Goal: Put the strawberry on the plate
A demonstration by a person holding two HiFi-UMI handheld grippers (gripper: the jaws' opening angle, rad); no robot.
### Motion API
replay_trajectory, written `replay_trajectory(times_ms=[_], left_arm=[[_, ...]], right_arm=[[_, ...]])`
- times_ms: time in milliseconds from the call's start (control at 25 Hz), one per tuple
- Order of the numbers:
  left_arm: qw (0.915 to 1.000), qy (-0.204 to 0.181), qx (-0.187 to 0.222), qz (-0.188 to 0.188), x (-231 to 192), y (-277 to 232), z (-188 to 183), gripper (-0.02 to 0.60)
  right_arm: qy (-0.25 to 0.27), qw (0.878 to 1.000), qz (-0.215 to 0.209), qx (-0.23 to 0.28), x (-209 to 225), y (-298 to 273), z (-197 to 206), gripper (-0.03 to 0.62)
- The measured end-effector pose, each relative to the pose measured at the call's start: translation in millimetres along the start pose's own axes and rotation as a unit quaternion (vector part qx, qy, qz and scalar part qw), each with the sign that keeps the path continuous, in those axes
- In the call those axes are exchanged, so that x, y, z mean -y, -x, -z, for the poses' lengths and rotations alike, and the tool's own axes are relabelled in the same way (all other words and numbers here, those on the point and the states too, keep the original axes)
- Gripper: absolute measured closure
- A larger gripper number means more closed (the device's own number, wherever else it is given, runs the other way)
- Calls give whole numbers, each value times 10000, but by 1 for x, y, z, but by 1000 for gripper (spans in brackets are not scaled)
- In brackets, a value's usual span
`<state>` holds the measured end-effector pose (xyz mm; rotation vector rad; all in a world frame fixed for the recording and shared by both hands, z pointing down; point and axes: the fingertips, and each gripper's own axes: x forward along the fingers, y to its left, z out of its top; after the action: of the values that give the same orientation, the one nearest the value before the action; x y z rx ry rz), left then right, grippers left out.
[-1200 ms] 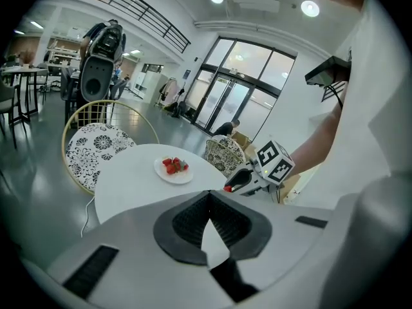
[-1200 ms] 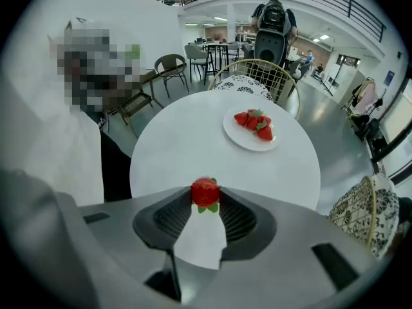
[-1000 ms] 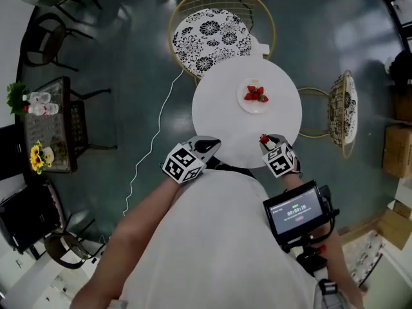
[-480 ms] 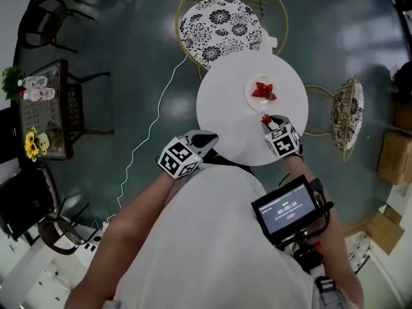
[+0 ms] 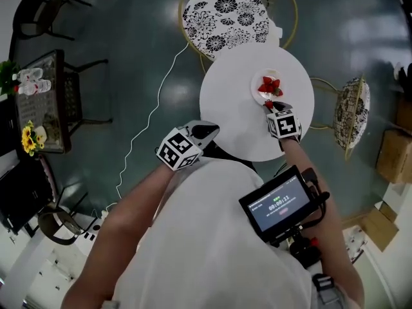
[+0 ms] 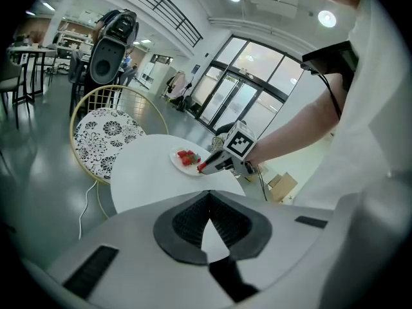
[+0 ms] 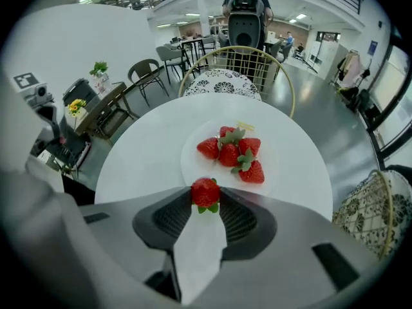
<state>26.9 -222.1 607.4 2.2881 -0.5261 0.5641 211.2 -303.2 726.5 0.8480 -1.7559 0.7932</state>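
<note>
Right gripper (image 7: 206,206) pinched a strawberry (image 7: 205,192) at plate (image 7: 275,154) rim, four strawberries (image 7: 230,153) lay on plate, left gripper (image 6: 208,201) jaws pressed together, empty, near table (image 5: 228,105) edge.

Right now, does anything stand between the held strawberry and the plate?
Nothing visible. The right gripper holds the strawberry at the near edge of the plate; other strawberries sit mid-plate, its near part bare.

The person wore a white shirt (image 5: 212,237). The grey left hand-held gripper (image 5: 207,131) and right hand-held gripper (image 5: 270,106) each bore a black-and-white marker cube (image 5: 177,153).
</note>
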Motion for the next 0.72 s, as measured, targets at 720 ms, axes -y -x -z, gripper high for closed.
replay_trajectory(times_ms=[720], left_arm=[[10000,34,-73,4,-11,6,-6,578]], right_arm=[[-827,9959,327,148,14,-9,-14,482]])
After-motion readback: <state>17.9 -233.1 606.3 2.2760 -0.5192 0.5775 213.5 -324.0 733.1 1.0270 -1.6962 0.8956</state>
